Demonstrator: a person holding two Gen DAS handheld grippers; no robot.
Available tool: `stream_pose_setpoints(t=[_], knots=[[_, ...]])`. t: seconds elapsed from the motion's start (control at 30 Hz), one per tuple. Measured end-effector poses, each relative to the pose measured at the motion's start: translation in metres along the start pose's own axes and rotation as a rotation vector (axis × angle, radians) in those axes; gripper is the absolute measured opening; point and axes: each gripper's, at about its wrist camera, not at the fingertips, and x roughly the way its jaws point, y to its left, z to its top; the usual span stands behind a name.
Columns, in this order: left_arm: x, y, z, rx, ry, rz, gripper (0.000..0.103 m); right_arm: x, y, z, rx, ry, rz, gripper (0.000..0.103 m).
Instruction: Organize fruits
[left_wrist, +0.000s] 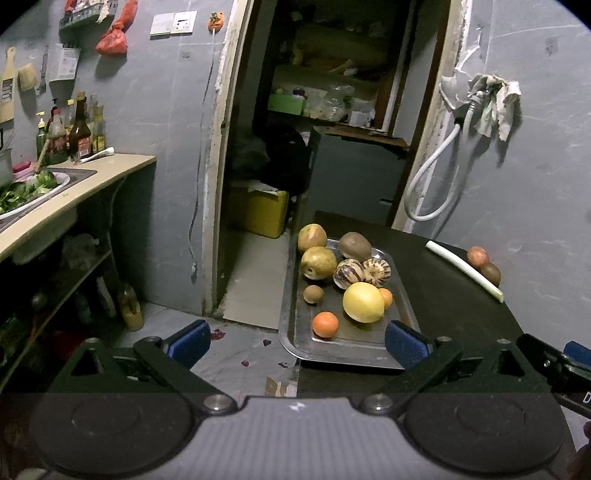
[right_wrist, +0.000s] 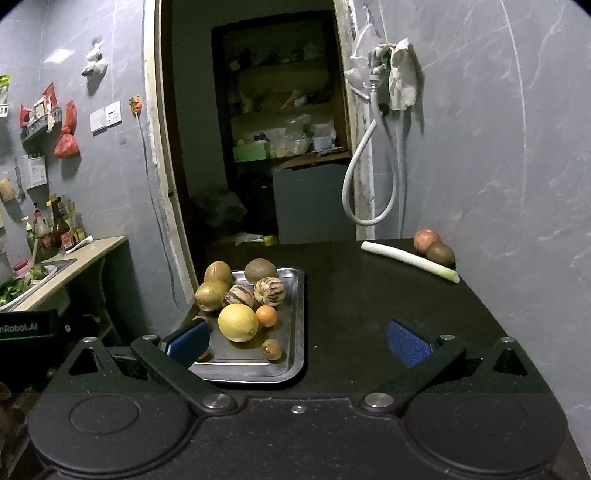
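A steel tray (left_wrist: 369, 350) (right_wrist: 295, 317) sits at the left edge of a black table (right_wrist: 369, 314). It holds several fruits: a yellow lemon (left_wrist: 363, 302) (right_wrist: 238, 322), small oranges (left_wrist: 325, 324) (right_wrist: 266, 316), two striped melons (left_wrist: 349, 273) (right_wrist: 269, 291), pears (left_wrist: 318, 262) and a kiwi (left_wrist: 355, 246). A red apple (right_wrist: 424, 240) and a brown kiwi (right_wrist: 439, 253) lie at the far right against the wall. My left gripper (left_wrist: 297, 343) is open and empty, near the tray's front edge. My right gripper (right_wrist: 297, 343) is open and empty over the table front.
A white leek stalk (right_wrist: 410, 261) lies on the table beside the apple. A counter (left_wrist: 85, 184) with a sink, greens and bottles stands at the left. A dark doorway (right_wrist: 258, 147) opens behind the table. A hose (right_wrist: 369, 177) hangs on the wall.
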Motion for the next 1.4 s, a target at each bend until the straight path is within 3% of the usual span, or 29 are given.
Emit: stream_pose_setpoints(t=[0.87,1.4], knots=[[-0.049,0.048,-0.025,0.052,-0.017,-0.099,0.102,-0.082,0.06,-0.032,-0.028,-0.044,-0.085,0.102],[-0.057,0.049,-0.05,0.09,-0.027,-0.115,0.102,-0.106,0.055,-0.055,-0.077,-0.044,-0.047,0.102]])
